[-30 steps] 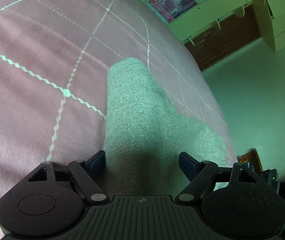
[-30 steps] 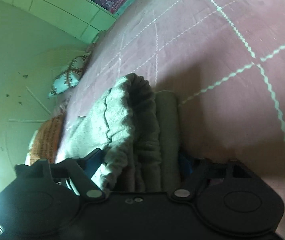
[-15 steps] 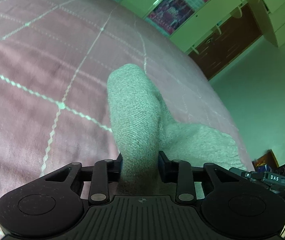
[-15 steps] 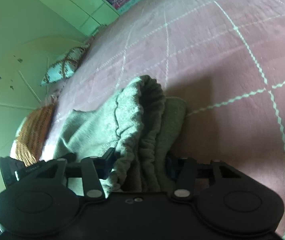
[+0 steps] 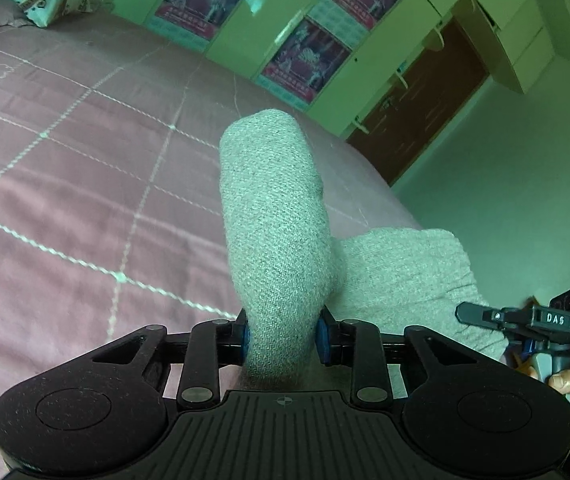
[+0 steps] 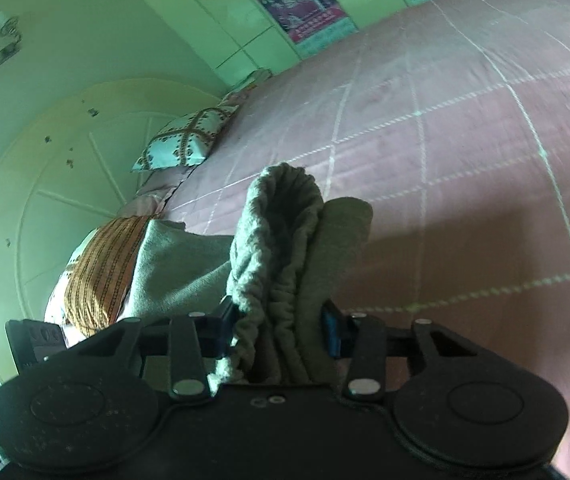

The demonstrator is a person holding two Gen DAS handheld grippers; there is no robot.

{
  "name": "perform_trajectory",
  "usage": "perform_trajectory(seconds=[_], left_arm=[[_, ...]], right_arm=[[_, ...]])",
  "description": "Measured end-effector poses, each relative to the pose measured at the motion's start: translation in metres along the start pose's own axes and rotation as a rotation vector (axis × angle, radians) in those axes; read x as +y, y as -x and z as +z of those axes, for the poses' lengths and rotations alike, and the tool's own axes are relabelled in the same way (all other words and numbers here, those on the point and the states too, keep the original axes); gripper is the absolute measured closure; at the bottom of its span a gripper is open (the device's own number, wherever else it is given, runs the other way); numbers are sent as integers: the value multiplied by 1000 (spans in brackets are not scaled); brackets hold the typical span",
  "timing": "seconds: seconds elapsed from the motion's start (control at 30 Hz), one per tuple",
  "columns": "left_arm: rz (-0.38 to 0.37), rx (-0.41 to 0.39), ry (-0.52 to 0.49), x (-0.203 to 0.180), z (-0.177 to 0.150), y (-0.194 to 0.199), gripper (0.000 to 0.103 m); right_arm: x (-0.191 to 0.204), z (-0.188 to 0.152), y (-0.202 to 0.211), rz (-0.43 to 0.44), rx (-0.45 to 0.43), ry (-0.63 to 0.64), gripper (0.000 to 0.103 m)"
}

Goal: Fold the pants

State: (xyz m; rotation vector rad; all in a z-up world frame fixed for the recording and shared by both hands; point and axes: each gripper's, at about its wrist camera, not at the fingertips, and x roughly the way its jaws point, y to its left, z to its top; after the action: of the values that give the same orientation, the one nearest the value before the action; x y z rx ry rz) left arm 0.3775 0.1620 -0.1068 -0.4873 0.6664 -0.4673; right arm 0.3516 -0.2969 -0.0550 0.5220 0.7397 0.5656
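Observation:
The grey knit pants (image 5: 277, 216) lie on a pink quilted bed (image 5: 85, 160). My left gripper (image 5: 283, 338) is shut on a raised fold of the pants, which sticks up between the blue pads. In the right wrist view my right gripper (image 6: 281, 330) is shut on the gathered waistband end of the pants (image 6: 285, 240), lifted off the bed (image 6: 465, 160). The rest of the cloth (image 6: 177, 268) trails down to the left. The right gripper also shows at the right edge of the left wrist view (image 5: 533, 320).
A patterned pillow (image 6: 185, 140) and a striped orange cushion (image 6: 101, 268) lie at the head of the bed. Green cupboards with posters (image 5: 305, 56) and a brown door (image 5: 417, 104) stand beyond the bed's far edge.
Both grippers closed on the pants and lifted their folds up off the bed. The views now tilt up toward the walls.

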Motion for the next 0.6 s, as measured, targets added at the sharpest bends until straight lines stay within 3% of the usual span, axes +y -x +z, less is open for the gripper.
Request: perform_trajectory(seconds=[0.17, 0.33, 0.6], left_arm=[[5, -21, 16, 12, 16, 5, 72], [22, -35, 4, 26, 54, -7, 72], [21, -52, 81, 64, 110, -71, 72]], right_arm=[[10, 10, -16, 19, 12, 18, 70], [15, 37, -43, 48, 6, 15, 71], [-1, 104, -98, 47, -14, 3, 71]])
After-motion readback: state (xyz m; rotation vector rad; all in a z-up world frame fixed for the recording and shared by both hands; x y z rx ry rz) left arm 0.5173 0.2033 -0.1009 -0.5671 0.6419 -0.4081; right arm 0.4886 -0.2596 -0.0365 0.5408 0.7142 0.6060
